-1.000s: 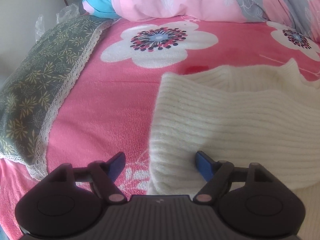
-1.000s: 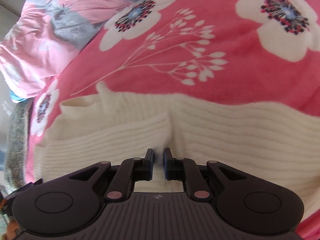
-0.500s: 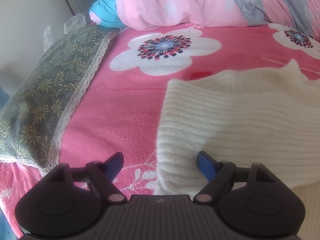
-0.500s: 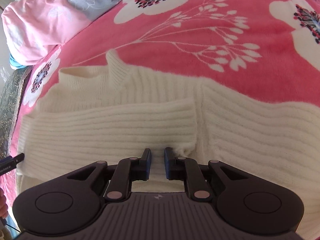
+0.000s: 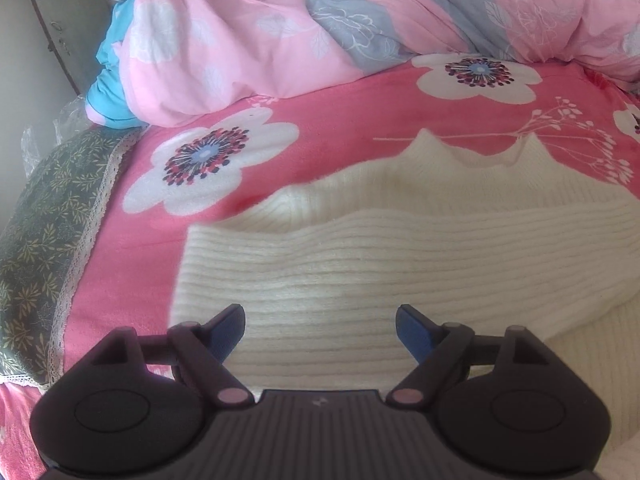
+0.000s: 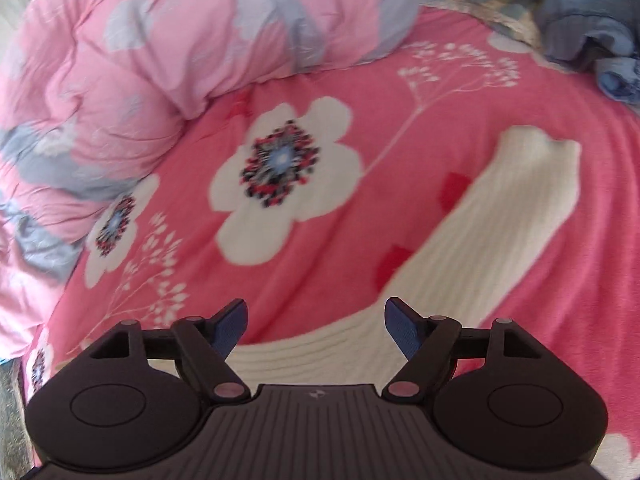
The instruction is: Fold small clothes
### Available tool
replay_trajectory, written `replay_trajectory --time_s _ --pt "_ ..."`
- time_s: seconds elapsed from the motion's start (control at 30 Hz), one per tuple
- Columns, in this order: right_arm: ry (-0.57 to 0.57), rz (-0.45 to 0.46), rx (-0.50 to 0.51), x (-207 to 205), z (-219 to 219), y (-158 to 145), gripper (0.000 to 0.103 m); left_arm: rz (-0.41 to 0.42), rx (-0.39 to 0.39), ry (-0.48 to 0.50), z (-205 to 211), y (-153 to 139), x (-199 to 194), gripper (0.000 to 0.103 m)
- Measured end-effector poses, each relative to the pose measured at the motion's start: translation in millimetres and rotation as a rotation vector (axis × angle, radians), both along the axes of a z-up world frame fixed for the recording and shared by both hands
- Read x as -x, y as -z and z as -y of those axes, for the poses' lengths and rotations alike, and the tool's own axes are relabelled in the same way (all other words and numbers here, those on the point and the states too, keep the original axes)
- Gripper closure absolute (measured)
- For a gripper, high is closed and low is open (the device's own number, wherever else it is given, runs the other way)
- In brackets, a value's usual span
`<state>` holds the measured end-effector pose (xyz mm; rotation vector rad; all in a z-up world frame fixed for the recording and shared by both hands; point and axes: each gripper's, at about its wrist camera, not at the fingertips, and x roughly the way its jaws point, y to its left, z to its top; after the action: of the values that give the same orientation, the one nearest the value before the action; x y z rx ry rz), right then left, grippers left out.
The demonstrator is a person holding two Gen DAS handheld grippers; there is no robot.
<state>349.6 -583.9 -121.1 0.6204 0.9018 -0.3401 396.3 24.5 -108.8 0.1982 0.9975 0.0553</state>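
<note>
A cream ribbed knit sweater (image 5: 400, 248) lies flat on a pink flowered bedspread (image 5: 312, 152), one sleeve folded across its body, its collar toward the far side. My left gripper (image 5: 320, 330) is open and empty, hovering over the folded sleeve near the sweater's left edge. In the right wrist view the other sleeve (image 6: 492, 224) stretches out to the far right on the bedspread (image 6: 320, 240). My right gripper (image 6: 314, 326) is open and empty above the sweater's shoulder, where that sleeve starts.
A bunched pink and grey duvet (image 5: 320, 20) lies along the far side and also shows in the right wrist view (image 6: 140, 60). A green leaf-print pillow (image 5: 48, 240) sits at the left. Blue clothes (image 6: 592, 20) are piled at the far right.
My right gripper has opened, let go of the folded sleeve and swung right toward the outstretched sleeve. My left gripper stayed open and moved further over the sweater.
</note>
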Motion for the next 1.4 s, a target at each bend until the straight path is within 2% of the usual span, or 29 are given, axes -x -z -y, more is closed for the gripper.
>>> replay_trajectory --time_s 0.13,0.27,0.33,0.43,0.53,0.7,0.8,0.87,0.97,1.07,1.17,1.23,1.3,1.4 --pt "0.081 -0.052 0.058 -4.2 36.6 15.6 0.000 -0.051 -0.019 -0.004 7.5 17.3 -5.1 0.019" --pt "0.061 -0.082 0.082 -31.3 47.8 25.3 0.000 -0.066 -0.031 0.003 7.8 21.9 -5.5 0.019" --pt "0.055 -0.137 0.104 -50.6 49.8 32.3 0.000 -0.073 -0.031 0.003 7.7 22.0 -6.8 0.019" --pt "0.072 -0.246 0.201 -73.3 51.9 48.4 0.000 -0.088 -0.023 -0.010 7.2 23.3 -10.2 0.019" --pt "0.054 -0.322 0.243 -79.3 56.6 67.6 0.000 -0.092 -0.008 -0.022 5.4 24.0 -12.3 0.019" --pt "0.047 -0.290 0.292 -58.5 57.9 62.8 0.000 -0.091 0.016 -0.030 1.3 25.5 -12.1 0.019" --pt "0.105 -0.236 0.218 -43.2 68.6 47.6 0.000 -0.091 0.034 -0.038 -1.4 25.4 -11.0 0.019" --pt "0.117 -0.149 0.198 -36.9 65.0 26.2 0.000 -0.102 0.057 -0.045 -5.8 24.3 -9.9 0.019" --pt "0.085 -0.019 0.187 -36.1 43.0 -14.2 0.000 -0.110 0.085 -0.054 -12.1 21.7 -7.4 0.019" --pt "-0.012 0.142 0.160 -48.0 0.8 -62.4 0.000 -0.117 0.108 -0.060 -19.1 18.9 -3.4 0.019" --pt "-0.192 0.298 0.118 -72.3 -69.8 -113.4 0.000 -0.118 0.122 -0.066 -26.7 15.4 1.3 0.020" --pt "-0.332 0.376 0.075 -87.2 -124.0 -137.4 0.000 -0.121 0.129 -0.074 -35.5 10.8 6.1 0.022" --pt "-0.488 0.436 0.032 -101.3 -186.3 -151.2 0.000 -0.121 0.135 -0.082 -45.6 5.3 11.7 0.025" --pt "-0.747 0.516 -0.049 -113.0 -295.4 -159.8 0.000 -0.116 0.137 -0.110 -69.5 -5.5 25.1 0.025"
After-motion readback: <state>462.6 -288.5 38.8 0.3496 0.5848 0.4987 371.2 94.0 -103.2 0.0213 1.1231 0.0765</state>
